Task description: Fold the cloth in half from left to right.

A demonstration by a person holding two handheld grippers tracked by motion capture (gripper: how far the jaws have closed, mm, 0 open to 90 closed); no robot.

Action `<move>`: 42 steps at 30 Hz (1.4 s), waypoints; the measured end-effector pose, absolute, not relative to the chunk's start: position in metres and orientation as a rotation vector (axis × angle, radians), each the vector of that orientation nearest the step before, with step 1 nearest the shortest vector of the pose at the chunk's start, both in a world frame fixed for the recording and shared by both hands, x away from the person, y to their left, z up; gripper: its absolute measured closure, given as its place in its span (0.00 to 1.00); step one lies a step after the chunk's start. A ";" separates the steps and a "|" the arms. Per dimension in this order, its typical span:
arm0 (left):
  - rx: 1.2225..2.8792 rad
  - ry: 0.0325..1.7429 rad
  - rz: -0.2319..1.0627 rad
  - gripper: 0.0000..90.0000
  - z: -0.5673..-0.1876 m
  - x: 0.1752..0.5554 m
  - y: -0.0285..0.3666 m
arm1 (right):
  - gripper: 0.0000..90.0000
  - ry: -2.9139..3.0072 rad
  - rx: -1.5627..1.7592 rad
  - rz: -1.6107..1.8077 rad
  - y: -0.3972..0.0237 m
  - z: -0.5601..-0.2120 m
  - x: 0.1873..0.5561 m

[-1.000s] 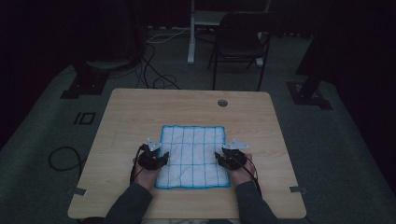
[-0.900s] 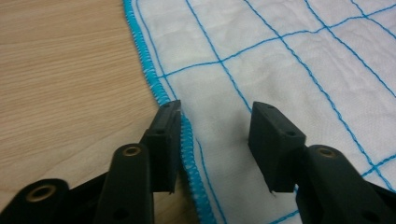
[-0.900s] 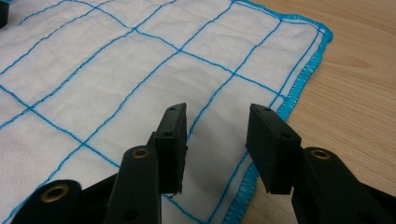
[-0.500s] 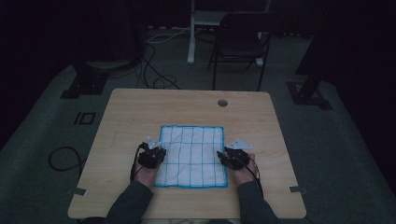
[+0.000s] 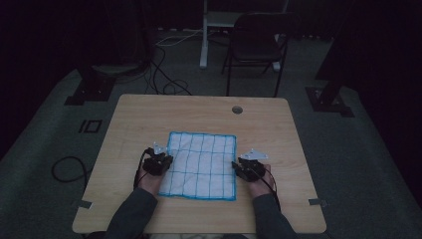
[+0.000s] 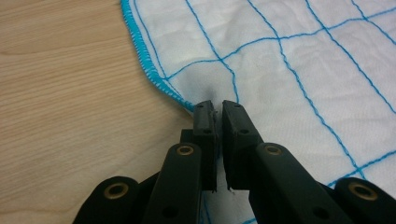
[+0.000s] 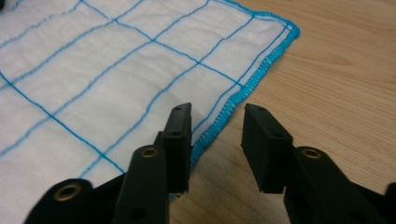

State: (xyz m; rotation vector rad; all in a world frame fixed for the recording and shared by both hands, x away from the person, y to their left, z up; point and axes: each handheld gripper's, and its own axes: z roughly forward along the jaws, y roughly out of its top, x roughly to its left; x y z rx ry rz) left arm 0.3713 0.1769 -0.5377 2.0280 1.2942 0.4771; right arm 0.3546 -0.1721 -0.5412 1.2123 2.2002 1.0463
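- Since the earlier high-view frames, both hands have slid outward a little, from over the cloth's side squares to its left and right edges; the cloth itself lies as it did.
- White cloth point(image 5: 201, 165) with a blue grid and blue stitched hem lies flat near the middle of the wooden desk point(image 5: 149, 114), slightly toward the person; its long axis runs away from the person.
- Left gripper point(image 5: 160, 160) sits at the cloth's left edge, about halfway along it. Its jaws have just been closing, and in the left gripper view they are clenched on a small pinch of fabric point(image 6: 214, 103) just inside the hem, with the cloth puckering at the tips.
- Right gripper point(image 5: 245, 168) sits at the cloth's right edge, level with the left one. In the right gripper view its jaws point(image 7: 217, 122) straddle the blue hem point(image 7: 243, 91): one jaw over the cloth, the other over bare desk. They have just been closing but are released, a clear gap between them, pads not pressing on the hem.
- Each hand has its own edge directly at its jaws, so neither is nearer; judging from this, the next move depends on the right jaws finishing their close on the hem that lies between them, to match the left grip.
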 end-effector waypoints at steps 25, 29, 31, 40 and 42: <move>1.960 1.295 0.470 0.95 -0.525 0.367 0.177 | 0.81 2.228 1.204 1.041 -0.167 -0.547 0.358; 1.949 1.283 0.473 0.95 -0.520 0.366 0.176 | 0.81 2.228 1.204 1.043 -0.167 -0.547 0.358; 1.946 1.274 0.475 0.95 -0.517 0.365 0.175 | 0.81 2.229 1.203 1.043 -0.167 -0.547 0.358; 1.924 1.236 0.466 0.95 -0.508 0.363 0.172 | 0.80 2.227 1.211 1.049 -0.167 -0.547 0.358; 1.920 1.223 0.466 0.95 -0.505 0.363 0.171 | 0.80 2.227 1.210 1.049 -0.167 -0.547 0.358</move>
